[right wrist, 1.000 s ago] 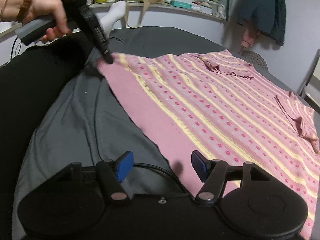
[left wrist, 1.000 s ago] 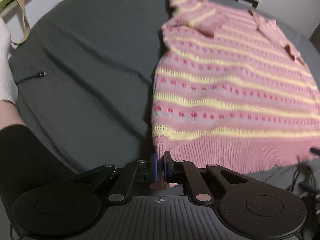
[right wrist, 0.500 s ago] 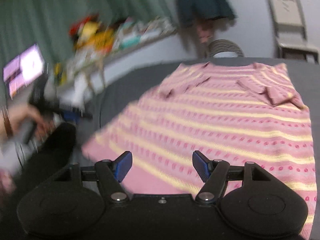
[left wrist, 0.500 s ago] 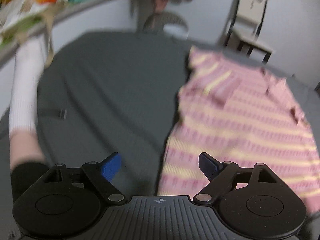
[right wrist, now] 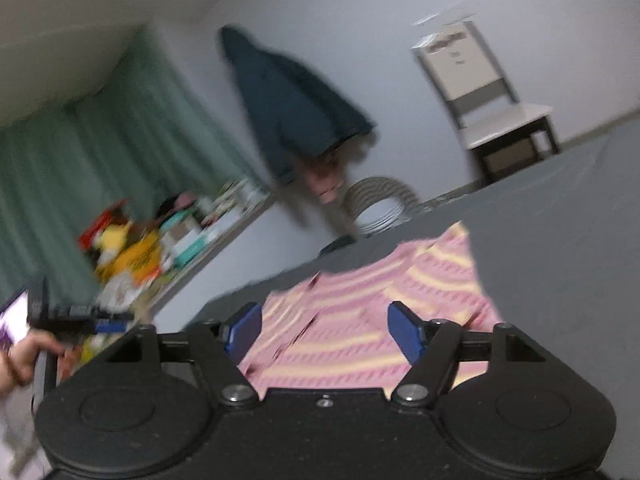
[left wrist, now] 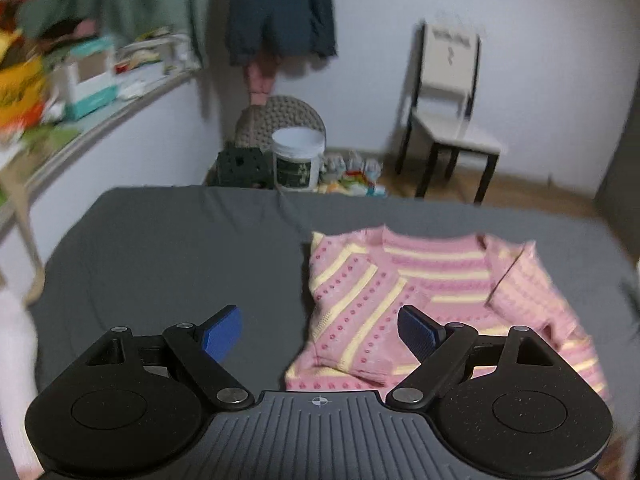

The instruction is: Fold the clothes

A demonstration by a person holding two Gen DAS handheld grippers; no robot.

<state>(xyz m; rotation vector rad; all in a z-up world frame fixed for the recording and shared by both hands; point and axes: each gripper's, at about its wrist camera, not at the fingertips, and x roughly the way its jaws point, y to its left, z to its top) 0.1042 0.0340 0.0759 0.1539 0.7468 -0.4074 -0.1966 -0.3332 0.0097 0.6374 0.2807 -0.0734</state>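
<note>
A pink sweater (left wrist: 420, 280) with yellow stripes and red dots lies flat on the grey cover (left wrist: 168, 248), its neck at the far side and both sleeves folded onto the front. My left gripper (left wrist: 320, 334) hovers open above the sweater's left edge, with nothing between its blue pads (left wrist: 222, 334). In the tilted, blurred right wrist view the sweater (right wrist: 360, 308) lies beyond my right gripper (right wrist: 324, 330). Its jaws are opening and hold nothing. At the far left of that view a hand (right wrist: 24, 356) holds the left gripper (right wrist: 108, 325).
A white chair (left wrist: 448, 120), a white bucket (left wrist: 298, 160) and a woven basket (left wrist: 280, 116) stand beyond the cover's far edge. A dark coat (left wrist: 280, 12) hangs on the wall. A cluttered shelf (left wrist: 80, 80) and a green curtain (right wrist: 100, 152) run along the left.
My left gripper let go of the sweater's hem, opened wide, and rose toward the neck end. The right gripper lifted, rolled sideways, and now looks across the sweater at the room.
</note>
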